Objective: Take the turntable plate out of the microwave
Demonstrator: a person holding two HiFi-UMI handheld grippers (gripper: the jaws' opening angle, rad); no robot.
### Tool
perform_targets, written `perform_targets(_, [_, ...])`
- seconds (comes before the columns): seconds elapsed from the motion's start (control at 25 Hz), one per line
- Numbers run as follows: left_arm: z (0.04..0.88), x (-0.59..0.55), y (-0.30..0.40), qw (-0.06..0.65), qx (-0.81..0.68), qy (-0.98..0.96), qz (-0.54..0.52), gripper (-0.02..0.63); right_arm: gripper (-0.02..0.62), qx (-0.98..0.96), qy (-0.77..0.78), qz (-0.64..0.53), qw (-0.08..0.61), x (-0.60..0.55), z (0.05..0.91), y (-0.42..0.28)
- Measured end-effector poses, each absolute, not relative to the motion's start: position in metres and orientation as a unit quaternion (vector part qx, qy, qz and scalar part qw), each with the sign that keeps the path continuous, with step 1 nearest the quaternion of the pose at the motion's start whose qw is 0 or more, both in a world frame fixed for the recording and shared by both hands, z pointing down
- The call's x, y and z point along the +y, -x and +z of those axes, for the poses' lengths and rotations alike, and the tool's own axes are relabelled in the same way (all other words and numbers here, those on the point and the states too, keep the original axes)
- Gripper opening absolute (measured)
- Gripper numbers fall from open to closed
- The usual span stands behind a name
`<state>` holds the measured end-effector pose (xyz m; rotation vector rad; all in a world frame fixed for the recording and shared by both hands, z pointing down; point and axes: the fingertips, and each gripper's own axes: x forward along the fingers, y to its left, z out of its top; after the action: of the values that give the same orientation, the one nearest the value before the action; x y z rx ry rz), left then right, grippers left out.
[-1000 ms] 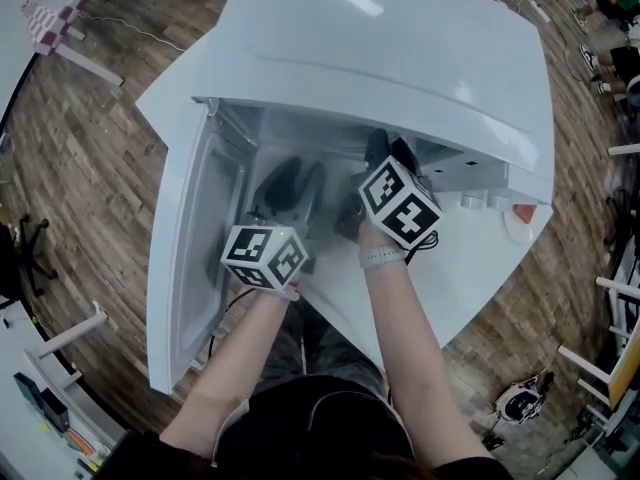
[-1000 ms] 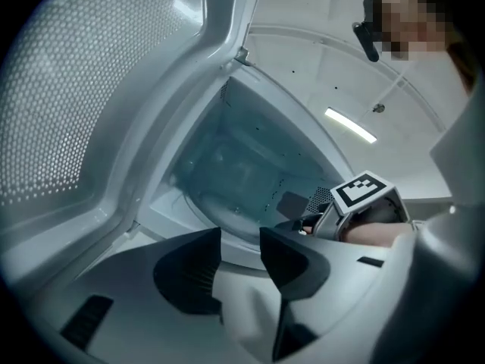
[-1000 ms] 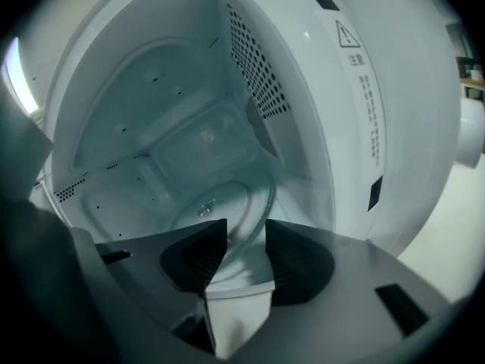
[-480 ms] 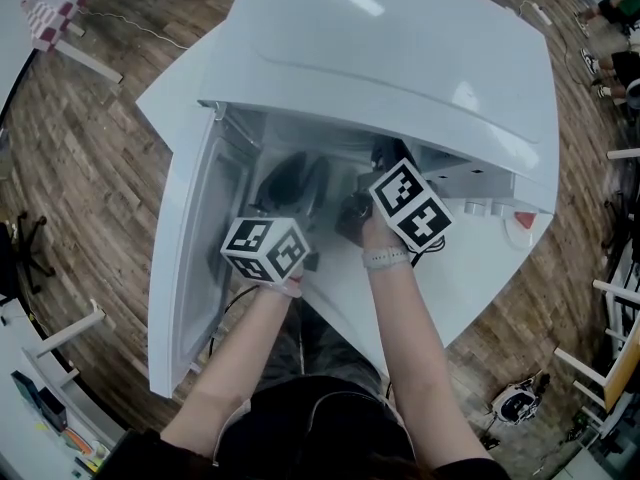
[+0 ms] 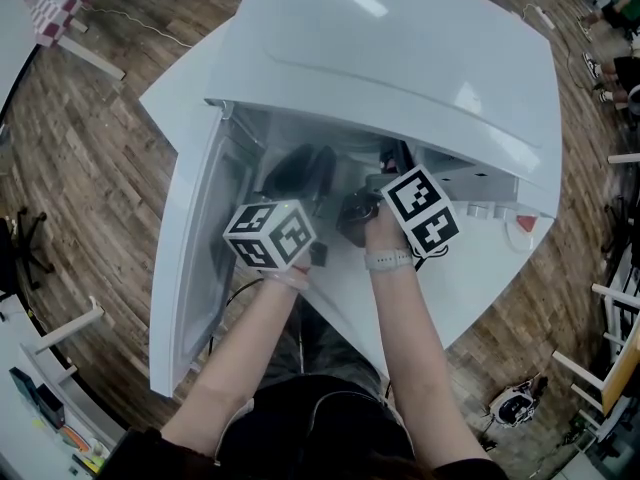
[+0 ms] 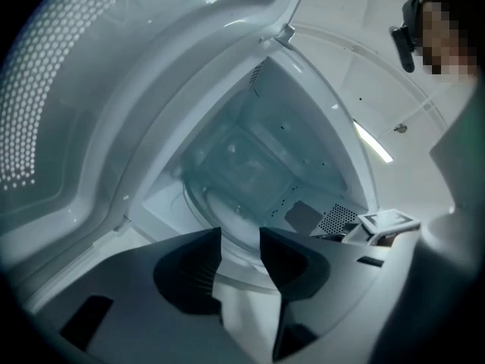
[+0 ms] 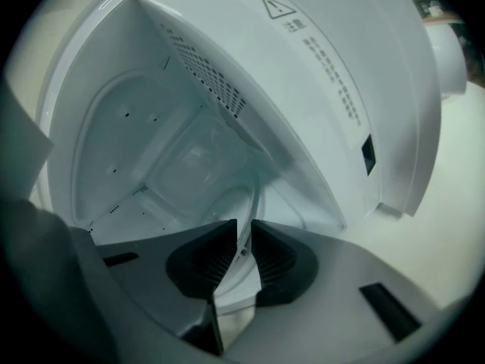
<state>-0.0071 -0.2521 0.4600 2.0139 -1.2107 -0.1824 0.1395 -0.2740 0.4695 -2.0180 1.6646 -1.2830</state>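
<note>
Turntable plate [image 6: 227, 217], a clear glass disc, seen inside the cavity of the microwave [image 5: 400, 58], directly ahead of both claws and just past their tips. It appears to lie flat on the cavity floor with its face upward; being round it has no long axis, and its near rim is turned toward the opening, which is the only part either claw can reach. The right claw [image 7: 244, 230] has just been closing and now stands nearly shut, with the thin rim edge running up through the narrow gap between its pads; it reads as pinched on the glass, though the pad contact cannot be made out for certain. The left claw [image 6: 240, 233] is released, its jaws well apart, with the rim at the mouth of the gap and no pad pressing on it; it seems placed to take a second hold so that the disc lifts level. To the left of the left claw the door [image 5: 190, 268] hangs wide open, clearing the way out. The microwave stands on a white counter [image 5: 480, 278].
</note>
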Motion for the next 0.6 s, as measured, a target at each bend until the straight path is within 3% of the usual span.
perform_targets(0.6, [0.460, -0.275, 0.009, 0.458, -0.467, -0.745, -0.131, 0.152, 0.064, 0.576, 0.680, -0.420, 0.168, -0.287, 0.446, -0.145])
